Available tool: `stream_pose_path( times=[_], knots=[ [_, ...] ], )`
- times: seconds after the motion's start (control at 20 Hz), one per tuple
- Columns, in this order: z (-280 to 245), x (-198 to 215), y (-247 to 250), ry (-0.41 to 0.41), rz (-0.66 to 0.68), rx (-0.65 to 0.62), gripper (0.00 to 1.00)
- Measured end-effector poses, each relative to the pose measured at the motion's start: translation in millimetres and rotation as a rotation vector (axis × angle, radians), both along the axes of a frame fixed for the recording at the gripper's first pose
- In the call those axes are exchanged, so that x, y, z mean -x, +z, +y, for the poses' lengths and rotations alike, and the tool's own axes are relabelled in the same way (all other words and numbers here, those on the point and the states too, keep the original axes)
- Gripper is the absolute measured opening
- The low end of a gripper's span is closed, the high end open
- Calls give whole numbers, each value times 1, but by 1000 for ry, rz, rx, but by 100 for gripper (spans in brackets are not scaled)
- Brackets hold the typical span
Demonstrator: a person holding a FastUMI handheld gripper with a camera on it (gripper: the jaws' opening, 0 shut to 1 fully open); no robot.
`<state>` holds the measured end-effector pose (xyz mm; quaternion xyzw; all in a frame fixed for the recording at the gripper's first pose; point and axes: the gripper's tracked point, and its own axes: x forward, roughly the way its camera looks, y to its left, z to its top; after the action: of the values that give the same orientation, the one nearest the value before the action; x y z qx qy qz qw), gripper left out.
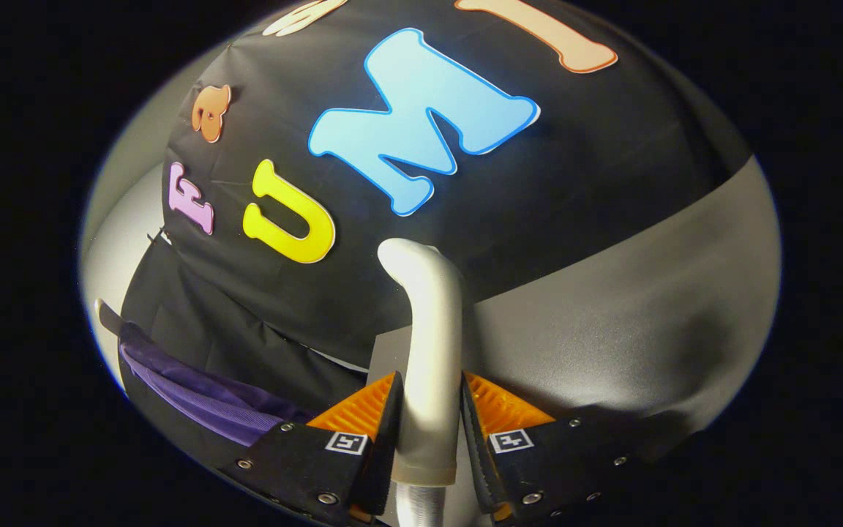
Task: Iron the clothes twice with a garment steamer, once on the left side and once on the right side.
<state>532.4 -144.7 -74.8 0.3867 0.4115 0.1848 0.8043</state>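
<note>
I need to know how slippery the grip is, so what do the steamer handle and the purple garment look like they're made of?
Steamer handle, clamped between the gripper fingers: smooth silvery plastic or metal, soft sheen. Purple garment: thin woven fabric, folds and fine ribbing.

Steamer handle (430,351) clamped btwn tongs (429,428), garment (202,395) to their left, booth wall beyond.
</note>
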Motion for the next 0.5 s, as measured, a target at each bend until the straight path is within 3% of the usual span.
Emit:
stream_pose_path(
  times=[0.2, 0.35, 0.5],
  knots=[
    [-3, 1, 0, -50, 42, -65, 41],
    [-13, 4, 6, -103, 14, 10, 33],
    [-9, 17, 27, -120, -49, 15, 31]
  ],
)
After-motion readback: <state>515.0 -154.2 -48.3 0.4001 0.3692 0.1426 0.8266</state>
